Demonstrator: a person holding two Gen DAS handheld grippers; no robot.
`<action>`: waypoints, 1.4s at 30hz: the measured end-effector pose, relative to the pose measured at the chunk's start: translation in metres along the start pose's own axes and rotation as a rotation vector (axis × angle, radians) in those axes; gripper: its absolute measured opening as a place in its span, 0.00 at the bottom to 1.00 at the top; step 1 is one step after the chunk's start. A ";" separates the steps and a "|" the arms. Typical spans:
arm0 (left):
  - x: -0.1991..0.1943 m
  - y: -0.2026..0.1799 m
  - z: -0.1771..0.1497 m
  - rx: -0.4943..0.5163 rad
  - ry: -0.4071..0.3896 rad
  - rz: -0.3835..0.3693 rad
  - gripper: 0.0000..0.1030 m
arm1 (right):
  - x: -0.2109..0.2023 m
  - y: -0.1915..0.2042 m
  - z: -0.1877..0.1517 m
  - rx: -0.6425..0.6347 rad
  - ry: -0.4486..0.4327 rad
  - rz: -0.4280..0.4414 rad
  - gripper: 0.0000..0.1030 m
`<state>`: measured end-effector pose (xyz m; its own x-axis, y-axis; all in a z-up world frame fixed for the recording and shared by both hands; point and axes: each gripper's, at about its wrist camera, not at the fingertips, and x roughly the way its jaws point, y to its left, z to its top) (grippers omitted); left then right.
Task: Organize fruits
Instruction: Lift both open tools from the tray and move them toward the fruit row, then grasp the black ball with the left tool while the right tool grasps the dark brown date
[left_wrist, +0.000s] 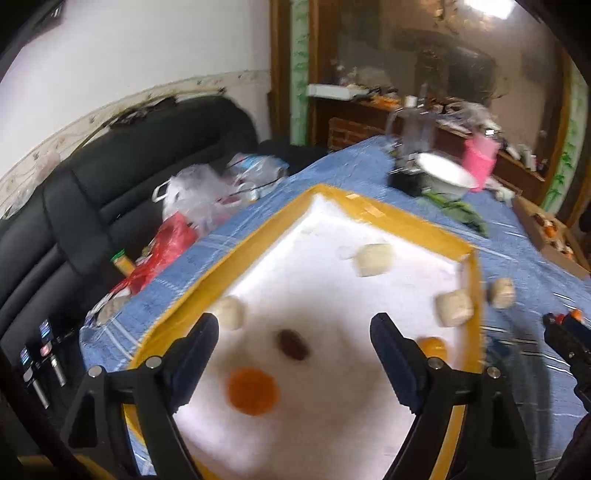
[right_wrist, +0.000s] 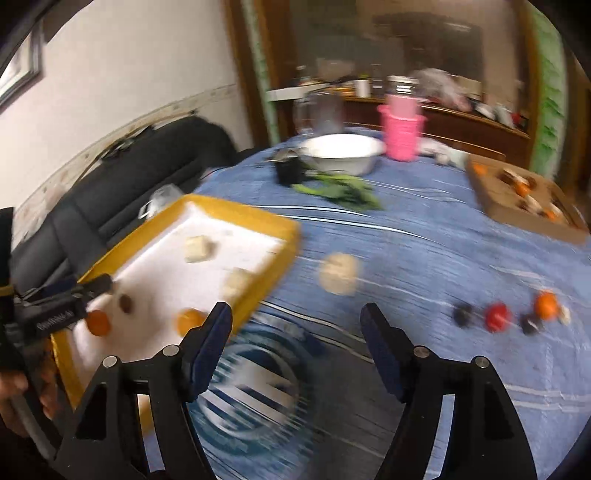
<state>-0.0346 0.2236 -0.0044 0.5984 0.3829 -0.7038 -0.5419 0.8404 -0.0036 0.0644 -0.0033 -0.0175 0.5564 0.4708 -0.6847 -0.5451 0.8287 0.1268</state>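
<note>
A white tray with a yellow rim (left_wrist: 376, 212) (right_wrist: 236, 206) lies on the blue cloth. In it are an orange fruit (left_wrist: 253, 391) (right_wrist: 98, 322), a second orange fruit (left_wrist: 434, 347) (right_wrist: 190, 320), a dark brown fruit (left_wrist: 293, 344) (right_wrist: 125, 302) and several pale fruits (left_wrist: 373, 259). My left gripper (left_wrist: 295, 334) is open and empty above the tray. My right gripper (right_wrist: 295, 323) is open and empty over the cloth, right of the tray. A pale fruit (right_wrist: 339, 273) (left_wrist: 501, 292) lies on the cloth beyond it. Dark, red and orange fruits (right_wrist: 496, 316) lie in a row at the right.
A white bowl (right_wrist: 341, 151), a pink basket (right_wrist: 402, 134), green leaves (right_wrist: 343, 192) and a black object (right_wrist: 288, 170) are at the table's far side. A cardboard box (right_wrist: 491, 192) with fruits stands far right. A black sofa (left_wrist: 110, 177) with bags is at the left.
</note>
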 end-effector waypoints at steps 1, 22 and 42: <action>-0.004 -0.009 -0.001 0.015 -0.012 -0.019 0.84 | -0.007 -0.013 -0.005 0.018 -0.005 -0.016 0.69; 0.001 -0.232 -0.030 0.409 0.036 -0.265 0.85 | 0.010 -0.211 -0.026 0.339 0.072 -0.249 0.44; 0.050 -0.340 -0.039 0.515 0.099 -0.393 0.23 | -0.037 -0.220 -0.048 0.345 0.010 -0.243 0.22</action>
<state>0.1566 -0.0585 -0.0658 0.6236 -0.0066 -0.7817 0.0725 0.9961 0.0495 0.1337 -0.2176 -0.0551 0.6359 0.2475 -0.7310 -0.1554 0.9689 0.1928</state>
